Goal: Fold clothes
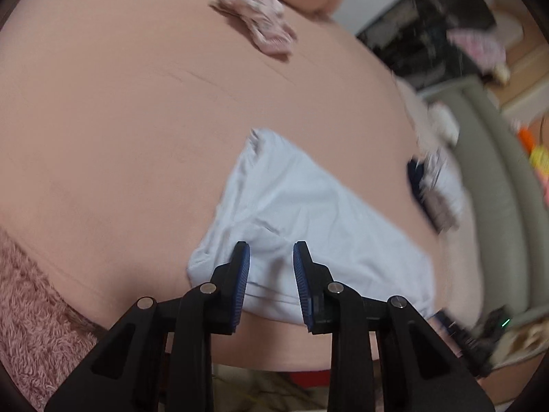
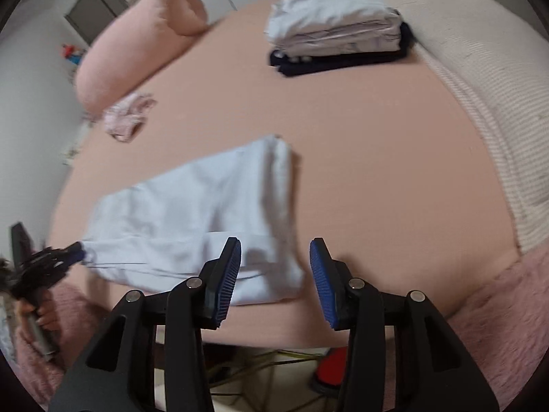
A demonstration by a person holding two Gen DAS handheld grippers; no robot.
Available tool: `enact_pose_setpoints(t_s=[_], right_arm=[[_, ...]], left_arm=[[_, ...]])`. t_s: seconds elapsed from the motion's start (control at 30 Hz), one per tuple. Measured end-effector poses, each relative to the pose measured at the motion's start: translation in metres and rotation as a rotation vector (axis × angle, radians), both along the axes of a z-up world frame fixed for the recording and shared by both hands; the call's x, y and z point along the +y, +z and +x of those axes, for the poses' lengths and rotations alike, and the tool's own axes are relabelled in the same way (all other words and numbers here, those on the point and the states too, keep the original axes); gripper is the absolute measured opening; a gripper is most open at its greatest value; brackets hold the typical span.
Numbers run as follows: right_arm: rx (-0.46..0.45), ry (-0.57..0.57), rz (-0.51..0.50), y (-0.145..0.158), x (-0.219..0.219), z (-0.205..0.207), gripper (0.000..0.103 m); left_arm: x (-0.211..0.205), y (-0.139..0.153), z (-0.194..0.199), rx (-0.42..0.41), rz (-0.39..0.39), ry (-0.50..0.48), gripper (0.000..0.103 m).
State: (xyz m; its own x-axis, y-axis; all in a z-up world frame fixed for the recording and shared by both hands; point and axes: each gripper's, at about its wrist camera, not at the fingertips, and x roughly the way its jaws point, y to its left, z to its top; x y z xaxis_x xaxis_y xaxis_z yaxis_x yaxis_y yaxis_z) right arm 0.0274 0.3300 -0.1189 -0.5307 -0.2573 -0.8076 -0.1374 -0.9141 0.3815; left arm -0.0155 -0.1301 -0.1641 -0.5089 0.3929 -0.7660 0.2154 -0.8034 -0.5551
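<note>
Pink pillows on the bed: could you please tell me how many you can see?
1: a pink pillow lies at the far left edge of the bed, just behind the small pink garment. Others may lie outside the views.

A pink-sheeted bed (image 2: 360,130) fills the room. A pink bolster (image 2: 137,37) lies near the white wall (image 2: 31,103). A grey door (image 2: 92,7) stands behind
</note>
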Motion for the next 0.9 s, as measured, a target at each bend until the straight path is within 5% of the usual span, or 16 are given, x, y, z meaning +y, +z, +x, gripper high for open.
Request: enact_pose_setpoints(t_s=[0.23,0.43,0.67,0.73,0.9], right_arm=[[-0.168,0.003,0.189,-0.024,-0.013,-0.008,0.041],[0.011,-0.046,0.017,0.004,0.008,0.008,0.041],[-0.036,0.000,-0.105,-0.012,0.004,-0.004,0.042],[-0.034,-0.037,-0.116,-0.016,0.006,-0.006,0.042],[0.057,-0.149,-0.173,-0.007,0.030,0.007,0.042]], left_arm=[[-0.007,-0.013,0.007,-0.032,0.004,0.007,0.028],[0.006,-0.007,-0.002,-0.011,-0.018,-0.052,0.029],[0.024,-0.021,-0.007,-0.065,-0.085,-0.105,0.030],[0.024,-0.019,-0.006,-0.052,-0.114,-0.098,0.021],[0.017,-0.020,-0.004,-0.048,-0.092,-0.097,0.020]])
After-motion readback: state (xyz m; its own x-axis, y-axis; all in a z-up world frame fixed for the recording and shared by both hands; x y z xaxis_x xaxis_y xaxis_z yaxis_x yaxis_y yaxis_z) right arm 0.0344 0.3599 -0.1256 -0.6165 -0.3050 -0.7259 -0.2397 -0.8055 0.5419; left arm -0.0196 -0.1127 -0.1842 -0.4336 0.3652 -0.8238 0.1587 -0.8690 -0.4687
